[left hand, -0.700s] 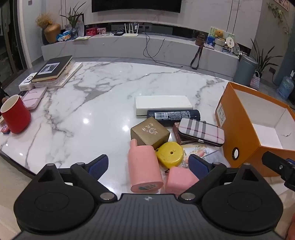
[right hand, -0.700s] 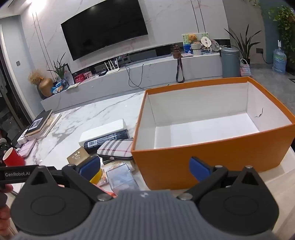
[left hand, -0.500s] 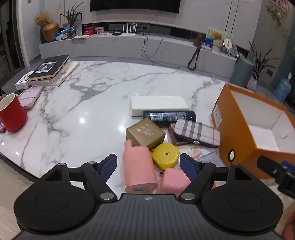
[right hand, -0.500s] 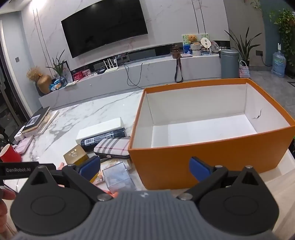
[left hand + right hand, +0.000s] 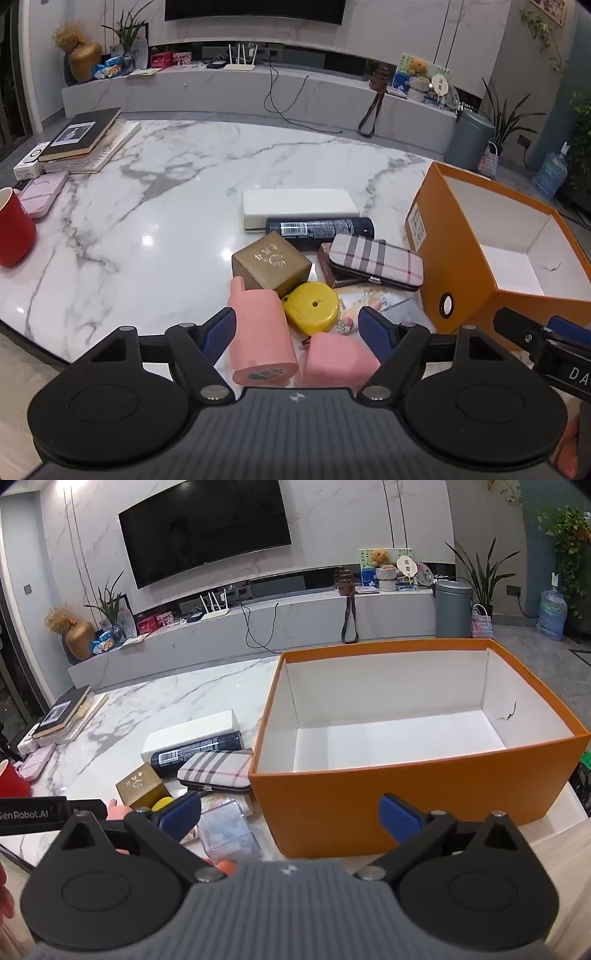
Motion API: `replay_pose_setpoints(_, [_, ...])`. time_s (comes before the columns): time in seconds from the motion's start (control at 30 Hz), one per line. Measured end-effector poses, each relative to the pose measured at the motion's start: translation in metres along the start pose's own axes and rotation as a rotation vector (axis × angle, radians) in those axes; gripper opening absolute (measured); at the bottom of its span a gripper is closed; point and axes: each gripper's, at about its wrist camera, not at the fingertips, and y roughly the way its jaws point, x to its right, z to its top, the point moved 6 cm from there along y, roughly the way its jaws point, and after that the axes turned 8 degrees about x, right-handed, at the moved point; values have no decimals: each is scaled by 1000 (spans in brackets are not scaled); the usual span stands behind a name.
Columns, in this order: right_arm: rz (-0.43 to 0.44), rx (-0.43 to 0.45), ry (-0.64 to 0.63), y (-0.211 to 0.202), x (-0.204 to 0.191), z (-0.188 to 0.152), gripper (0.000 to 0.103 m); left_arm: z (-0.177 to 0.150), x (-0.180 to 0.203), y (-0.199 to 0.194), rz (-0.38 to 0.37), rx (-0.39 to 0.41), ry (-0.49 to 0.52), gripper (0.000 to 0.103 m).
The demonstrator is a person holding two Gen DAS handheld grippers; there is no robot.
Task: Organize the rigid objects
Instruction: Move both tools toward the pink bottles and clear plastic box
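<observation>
Left gripper point(image 5: 295, 328) is spread wide, its pads on either side of two pink pieces and gripping nothing: the pink bottle point(image 5: 260, 334) lies just inside the left pad, the pink block point(image 5: 338, 360) against the right one. Right gripper point(image 5: 290, 814) is wide too and holds nothing, hovering before the near wall of the orange box point(image 5: 417, 794).

As I judge it, the sorting has barely begun. The box floor shows bare white, with nothing in it that I can see, and every item lies out on the marble table point(image 5: 147, 206), left of the box.

Working away from me, left of the box: the two pink pieces, then the yellow disc point(image 5: 312, 308) touching the bottle, with a clear case point(image 5: 229, 836) and printed cards point(image 5: 373, 299) between disc and box. Behind the disc sits the gold cube point(image 5: 271, 264), and nearer the box the plaid case point(image 5: 375, 260), resting on something brown I cannot identify. Beyond those lie the black can point(image 5: 319, 228) and the white box point(image 5: 299, 203), side by side.

Far left of the box are a red mug point(image 5: 13, 230), a pink case point(image 5: 38, 192) and stacked books point(image 5: 81, 138); whether these belong to the job I cannot tell.

So about nine pieces are left to move, the pink bottle likely first.
</observation>
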Motion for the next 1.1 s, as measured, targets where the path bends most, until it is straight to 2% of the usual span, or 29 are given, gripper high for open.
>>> replay_pose_setpoints(0.63, [-29,-52,-61,10,-5,-6,101,-9,0,7,20,-67,29,89])
replay_pose_setpoints(1.1, [-48,-90,-89,18,-8,-9,101,-11,1,10,19,-85,35,89])
